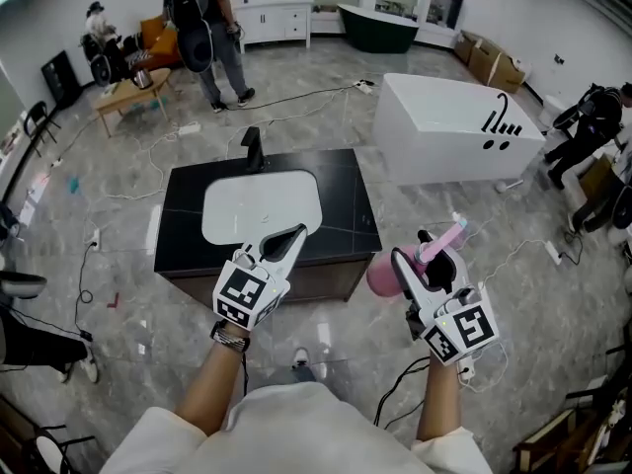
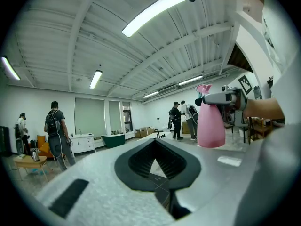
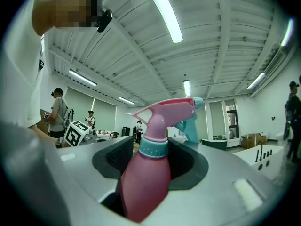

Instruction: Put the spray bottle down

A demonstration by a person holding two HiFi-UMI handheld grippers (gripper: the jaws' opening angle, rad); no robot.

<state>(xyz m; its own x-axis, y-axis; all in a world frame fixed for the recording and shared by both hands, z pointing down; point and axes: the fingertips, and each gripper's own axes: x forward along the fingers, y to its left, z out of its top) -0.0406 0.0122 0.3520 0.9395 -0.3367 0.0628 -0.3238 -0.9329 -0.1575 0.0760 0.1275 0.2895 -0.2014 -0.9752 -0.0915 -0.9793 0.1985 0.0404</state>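
1. Head view: both forearms stretched forward from the bottom edge, grippers level, side by side and apart.
2. Left gripper (image 1: 294, 233) over the near edge of the black bench (image 1: 341, 196), just short of the white sink (image 1: 262, 205). Fingers (image 2: 141, 161) together at the tips, nothing between.
3. Right gripper (image 1: 420, 257) off the bench's right front corner, over the floor (image 1: 553, 324). Fingers clamped on the pink bottle (image 1: 383, 275), one each side, near its teal collar.
4. Bottle in the air, touching no surface. Upright in the left gripper view, held well right of the left gripper. Pink trigger head and teal nozzle above the fingers in the right gripper view.
5. Bench corner just left of the bottle, with bare black top between it and the sink.
6. Black tap (image 1: 253, 149) at the sink's far side.
7. White bathtub (image 1: 444, 126) beyond the bench to the right, well apart from the right gripper.
8. Farther off: dark tub (image 1: 378, 28) and white cabinet (image 1: 276, 18) at the back wall, boxes (image 1: 491, 62) at upper right.
9. Cables (image 1: 306, 95) trailing over the floor behind the bench; a person (image 1: 202, 28) with a backpack standing at far left.
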